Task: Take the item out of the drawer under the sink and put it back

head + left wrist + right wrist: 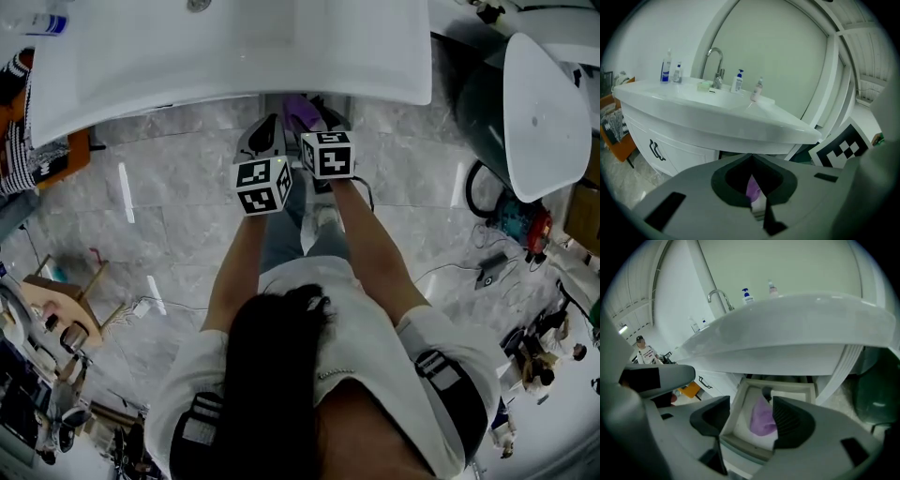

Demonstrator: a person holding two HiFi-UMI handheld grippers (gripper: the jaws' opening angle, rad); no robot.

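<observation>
The drawer [740, 442] under the white sink [234, 47] stands pulled out. A purple soft item [762, 418] lies inside it, toward its right side. My right gripper [751, 404] hangs above the drawer, open, with nothing between its pads; the purple item shows below the gap. My left gripper [751, 157] is beside it on the left, shut and empty, its tips touching. Through its hollow I see a bit of the purple item [752, 188]. In the head view both grippers [267, 131] [323, 117] point under the sink's front edge, where the purple item [298, 108] peeks out.
A cabinet door with a dark handle [656, 150] is left of the drawer. A faucet [716, 61] and several bottles [668, 65] stand on the sink. A toilet [539, 112] is at the right, an orange stool [616, 136] at the left, cables [487, 272] on the floor.
</observation>
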